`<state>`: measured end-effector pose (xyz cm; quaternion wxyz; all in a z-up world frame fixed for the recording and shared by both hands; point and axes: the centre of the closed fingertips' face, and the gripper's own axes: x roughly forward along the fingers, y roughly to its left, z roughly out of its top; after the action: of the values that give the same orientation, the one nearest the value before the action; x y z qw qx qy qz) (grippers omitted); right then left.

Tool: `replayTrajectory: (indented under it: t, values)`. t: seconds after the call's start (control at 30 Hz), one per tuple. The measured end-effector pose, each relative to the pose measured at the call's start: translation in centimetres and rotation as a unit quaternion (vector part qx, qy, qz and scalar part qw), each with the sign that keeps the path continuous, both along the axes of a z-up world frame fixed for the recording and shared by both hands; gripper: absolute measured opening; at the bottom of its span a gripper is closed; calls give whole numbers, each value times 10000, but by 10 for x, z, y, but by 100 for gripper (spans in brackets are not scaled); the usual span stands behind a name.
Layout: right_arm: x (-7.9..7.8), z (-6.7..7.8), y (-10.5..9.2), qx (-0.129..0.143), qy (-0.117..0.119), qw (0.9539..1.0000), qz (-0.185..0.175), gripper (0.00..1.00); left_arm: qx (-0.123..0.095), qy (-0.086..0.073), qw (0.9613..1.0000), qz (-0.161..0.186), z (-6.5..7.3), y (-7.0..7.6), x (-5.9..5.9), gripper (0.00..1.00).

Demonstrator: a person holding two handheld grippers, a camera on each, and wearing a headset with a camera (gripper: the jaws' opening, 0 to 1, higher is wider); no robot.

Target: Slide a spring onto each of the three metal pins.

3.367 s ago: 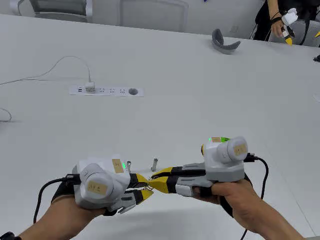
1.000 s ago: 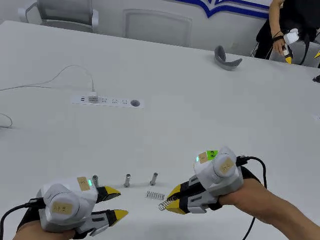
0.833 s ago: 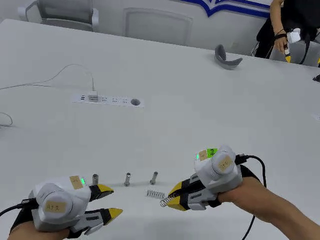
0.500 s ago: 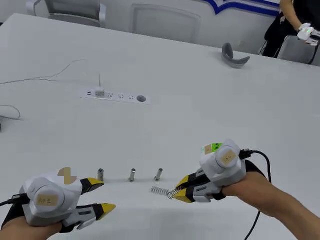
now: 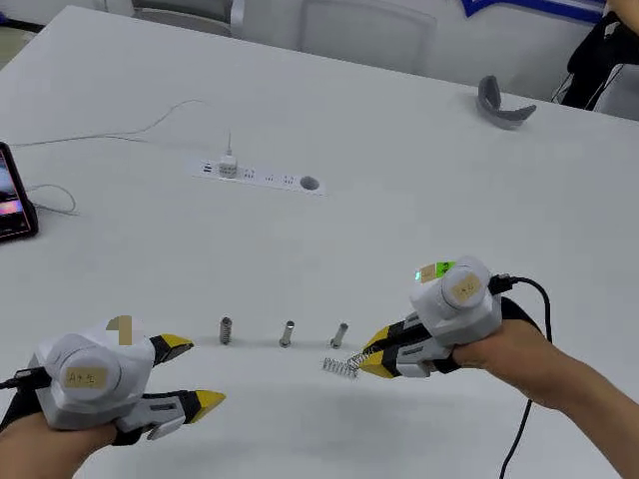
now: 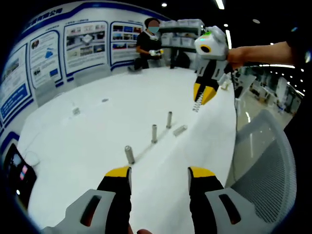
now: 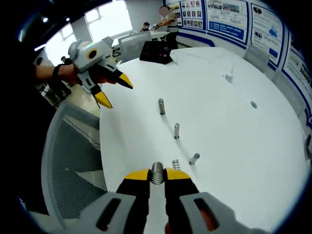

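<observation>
No writing is showing clearly enough to be read. The tan stickers (image 5: 85, 377) on the left tool (image 5: 205, 370) and the right tool (image 5: 367, 357) are carrying faint pen marks that are blurring into scribbles, and a small green label (image 5: 436, 270) on the right tool is glowing too brightly to make out. The wall posters (image 6: 83, 39) are showing blocks of print and pictures under a line of blue lettering (image 6: 48, 15), all of it appearing too small and soft to decipher.
</observation>
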<state>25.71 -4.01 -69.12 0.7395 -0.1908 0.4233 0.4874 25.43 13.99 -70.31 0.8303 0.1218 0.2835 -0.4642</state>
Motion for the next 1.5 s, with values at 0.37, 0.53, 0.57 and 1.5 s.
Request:
replayTrajectory:
  t: [0.37, 0.53, 0.57, 1.5]
  values:
    - [19, -2, 12, -81, -48, 9998, 195, 12, 29, 88, 9992, 397, -5, 24, 0, 55]
    - [30, -6, 20, -147, -66, 9993, 326, 12, 4, 131, 9983, 571, -4, 33, 1, 59]
    - [31, -6, 21, -149, -63, 9993, 340, 12, -2, 139, 9981, 601, -4, 35, 1, 60]
    - [68, -29, 50, -314, -22, 9971, 688, 12, -221, 414, 9905, 1290, -7, 69, 5, 74]
